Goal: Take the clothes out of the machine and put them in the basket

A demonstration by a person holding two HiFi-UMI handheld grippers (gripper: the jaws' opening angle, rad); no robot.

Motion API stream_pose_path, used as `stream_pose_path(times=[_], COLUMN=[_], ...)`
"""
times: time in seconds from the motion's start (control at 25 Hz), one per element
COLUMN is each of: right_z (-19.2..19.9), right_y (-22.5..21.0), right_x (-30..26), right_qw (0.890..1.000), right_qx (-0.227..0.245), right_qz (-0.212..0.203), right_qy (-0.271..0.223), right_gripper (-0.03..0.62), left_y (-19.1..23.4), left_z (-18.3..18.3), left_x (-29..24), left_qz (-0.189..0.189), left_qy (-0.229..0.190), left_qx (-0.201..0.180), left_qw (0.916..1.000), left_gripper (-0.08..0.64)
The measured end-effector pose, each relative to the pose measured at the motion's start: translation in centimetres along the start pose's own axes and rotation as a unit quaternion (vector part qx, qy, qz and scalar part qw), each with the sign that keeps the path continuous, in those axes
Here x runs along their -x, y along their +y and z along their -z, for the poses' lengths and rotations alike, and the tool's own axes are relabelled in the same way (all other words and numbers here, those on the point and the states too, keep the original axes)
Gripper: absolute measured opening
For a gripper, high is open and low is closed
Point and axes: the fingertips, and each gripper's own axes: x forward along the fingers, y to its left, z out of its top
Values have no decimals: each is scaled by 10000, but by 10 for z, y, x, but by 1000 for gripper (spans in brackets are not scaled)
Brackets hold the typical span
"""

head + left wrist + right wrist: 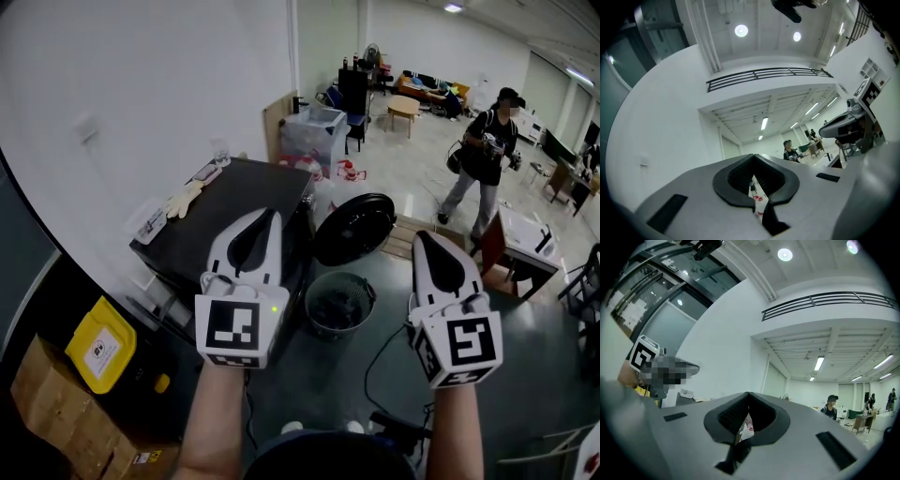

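Note:
The black washing machine (234, 202) stands at the left in the head view, its round door (354, 228) swung open. Its drum opening is hidden behind my left gripper (269, 216), which is held up in front of the machine, shut and empty. Below the door a round dark basket (314, 323) sits on the floor with dark clothes (339, 302) in it. My right gripper (422, 236) is raised to the right of the basket, shut with nothing held. In both gripper views the jaws meet at the tip, on the left gripper (752, 157) and on the right gripper (749, 394), and point up at the wall and ceiling.
White gloves (183, 199) and small items lie on the machine's top. A yellow container (98, 344) and a cardboard box (47, 403) sit at the lower left. A person (483, 159) stands at the far right beside a white table (525, 239). A cable (380, 361) runs over the floor.

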Motion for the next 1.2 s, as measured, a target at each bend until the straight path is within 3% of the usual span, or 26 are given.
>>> stream_pose_path(times=[0.32,1.2], right_z=[-3,-12], right_y=[-1,8], right_x=[6,14], right_qw=[10000,9996], right_qx=[16,161], right_qz=[85,229], right_qy=[-49,-25], right_gripper=[3,3], left_y=[7,15], left_z=[0,-4], left_x=[1,11], left_qz=[-81,54], left_qy=[175,145], left_qx=[-78,-105], left_qw=[9998,9998], left_gripper=[2,2])
